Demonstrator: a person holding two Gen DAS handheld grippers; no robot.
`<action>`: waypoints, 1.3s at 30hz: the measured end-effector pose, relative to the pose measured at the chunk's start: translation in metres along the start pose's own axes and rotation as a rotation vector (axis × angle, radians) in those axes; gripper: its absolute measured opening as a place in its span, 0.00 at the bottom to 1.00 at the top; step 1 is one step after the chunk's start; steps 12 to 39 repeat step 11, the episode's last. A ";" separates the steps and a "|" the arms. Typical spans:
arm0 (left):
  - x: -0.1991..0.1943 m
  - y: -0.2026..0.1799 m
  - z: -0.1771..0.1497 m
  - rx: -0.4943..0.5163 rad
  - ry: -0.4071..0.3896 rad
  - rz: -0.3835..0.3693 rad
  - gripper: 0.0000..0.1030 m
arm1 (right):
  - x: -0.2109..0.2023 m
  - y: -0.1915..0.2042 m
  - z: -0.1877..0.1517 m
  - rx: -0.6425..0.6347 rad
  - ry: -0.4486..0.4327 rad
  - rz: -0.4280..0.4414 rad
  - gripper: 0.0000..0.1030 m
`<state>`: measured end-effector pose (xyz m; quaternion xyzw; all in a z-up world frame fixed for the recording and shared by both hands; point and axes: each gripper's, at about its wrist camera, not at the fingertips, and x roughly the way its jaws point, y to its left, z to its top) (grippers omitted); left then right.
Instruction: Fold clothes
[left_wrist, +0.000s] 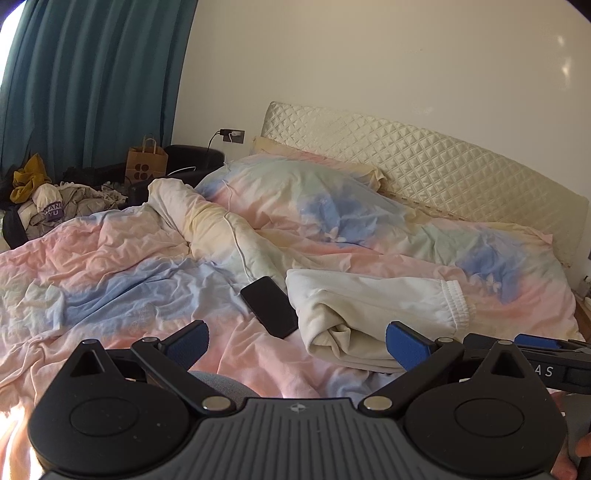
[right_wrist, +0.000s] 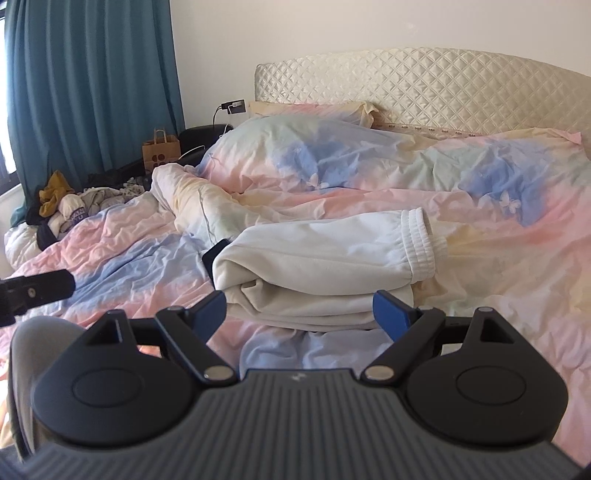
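Note:
A cream-white garment (left_wrist: 373, 314) (right_wrist: 317, 273) lies folded in several layers on the pastel duvet (left_wrist: 110, 266) (right_wrist: 498, 258), its elastic cuff pointing right. My left gripper (left_wrist: 297, 345) is open, nothing between its blue pads; the garment's near left corner lies just ahead of its right finger. My right gripper (right_wrist: 301, 310) is open too, low over the duvet, its fingers straddling the garment's near folded edge without closing on it. The right gripper's tip shows at the right edge of the left wrist view, and the left gripper's black tip (right_wrist: 37, 290) at the left of the right wrist view.
A black phone (left_wrist: 269, 306) (right_wrist: 216, 254) lies on the duvet against the garment's left side. A heap of clothes (left_wrist: 55, 206) (right_wrist: 70, 206) sits at the far left of the bed, with a paper bag (left_wrist: 146, 162) and a teal curtain (left_wrist: 92, 81) behind. A quilted headboard (left_wrist: 424, 166) backs the bed.

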<state>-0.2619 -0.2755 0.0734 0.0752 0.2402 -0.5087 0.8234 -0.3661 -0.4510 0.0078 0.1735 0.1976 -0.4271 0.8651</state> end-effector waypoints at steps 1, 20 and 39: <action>0.001 0.000 0.000 0.000 0.004 -0.003 1.00 | 0.000 0.000 0.000 -0.001 0.001 -0.001 0.85; 0.005 -0.007 -0.003 0.037 -0.003 0.004 1.00 | -0.001 0.001 -0.004 -0.003 0.008 -0.013 0.85; 0.005 -0.007 -0.003 0.037 -0.003 0.004 1.00 | -0.001 0.001 -0.004 -0.003 0.008 -0.013 0.85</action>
